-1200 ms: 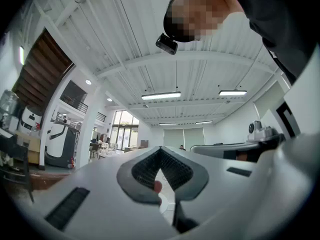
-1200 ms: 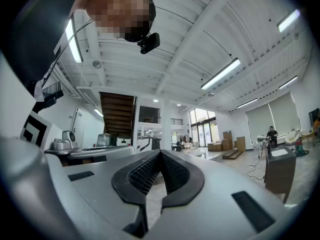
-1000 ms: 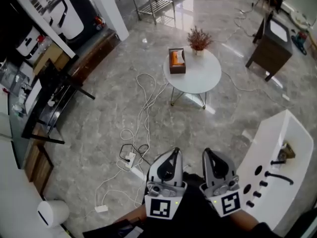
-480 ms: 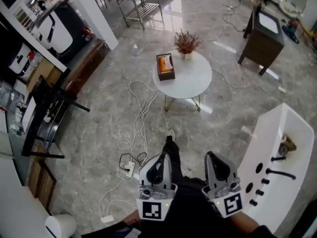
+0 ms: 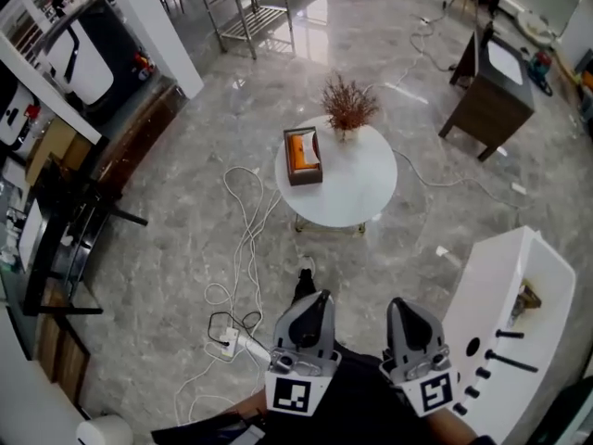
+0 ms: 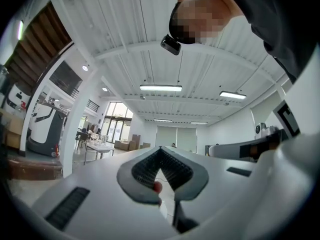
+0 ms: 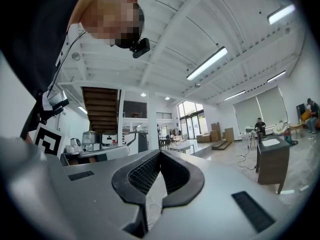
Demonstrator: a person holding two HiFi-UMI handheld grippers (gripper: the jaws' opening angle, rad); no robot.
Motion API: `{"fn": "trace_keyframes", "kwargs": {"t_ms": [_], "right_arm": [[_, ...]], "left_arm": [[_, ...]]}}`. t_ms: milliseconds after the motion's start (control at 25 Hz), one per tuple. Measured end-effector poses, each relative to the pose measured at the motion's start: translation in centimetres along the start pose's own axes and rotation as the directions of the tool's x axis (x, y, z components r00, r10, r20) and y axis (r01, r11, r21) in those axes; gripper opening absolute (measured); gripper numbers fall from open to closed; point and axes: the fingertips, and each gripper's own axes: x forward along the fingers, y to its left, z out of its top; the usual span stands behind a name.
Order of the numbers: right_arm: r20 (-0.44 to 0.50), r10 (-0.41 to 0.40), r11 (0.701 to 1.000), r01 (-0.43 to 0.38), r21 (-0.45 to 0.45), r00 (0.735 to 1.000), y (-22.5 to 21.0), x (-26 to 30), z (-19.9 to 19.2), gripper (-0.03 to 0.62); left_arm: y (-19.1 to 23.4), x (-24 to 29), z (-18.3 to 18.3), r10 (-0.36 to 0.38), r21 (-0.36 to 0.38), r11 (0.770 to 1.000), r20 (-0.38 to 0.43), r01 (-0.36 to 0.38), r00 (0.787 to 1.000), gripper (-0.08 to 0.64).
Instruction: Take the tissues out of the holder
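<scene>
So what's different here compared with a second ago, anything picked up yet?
The person has walked toward the round table, so it sits lower and nearer in the head view. Nothing was picked up or let go. The left gripper and right gripper stay shut and empty; the tissue holder is untouched on the table beside the plant.

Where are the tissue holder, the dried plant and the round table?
tissue holder [image 5: 305,178], head view, on its near wall.
dried plant [image 5: 348,103], head view, on its twigs.
round table [image 5: 357,185], head view, on its bare top.
</scene>
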Motion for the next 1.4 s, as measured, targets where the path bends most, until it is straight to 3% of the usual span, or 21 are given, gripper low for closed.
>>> {"fn": "trace_keyframes", "kwargs": {"t_ms": [320, 640, 840, 1040, 1240, 1400], "right_arm": [[-0.064, 0.022, 1.000, -0.021, 0.021, 0.998, -2.8, 16.8, 0.2, 0.008], [-0.098, 0.000, 1.000, 0.001, 0.011, 0.995, -4.9, 27.5, -0.1, 0.008], [-0.048, -0.020, 0.999, 0.021, 0.029, 0.999, -6.7, 31.8, 0.5, 0.008], [-0.049, -0.022, 0.999, 0.024, 0.041, 0.999, -8.6, 33.4, 0.2, 0.008], [-0.025, 0.063, 0.998, -0.063, 0.018, 0.998, -9.5, 35.1, 1.0, 0.008], [0.023, 0.118, 0.993, -0.117, -0.028, 0.993, -10.2, 37.1, 2.4, 0.008]], "left_arm": [[10.8, 10.2, 0.6, 0.001, -0.018, 1.000, -0.026, -0.001, 1.000, 0.000], [18.7, 17.1, -0.6, 0.004, -0.061, 0.998, -0.073, -0.009, 0.997, 0.000], [21.6, 20.2, -1.1, 0.015, -0.061, 0.998, -0.087, -0.020, 0.996, 0.000], [23.3, 21.9, -4.3, 0.046, -0.103, 0.992, -0.213, -0.070, 0.976, 0.000], [23.7, 25.1, -6.3, 0.047, -0.203, 0.973, -0.276, -0.106, 0.960, 0.000], [24.3, 27.5, -6.4, 0.116, -0.170, 0.971, -0.277, -0.168, 0.954, 0.000]]}}
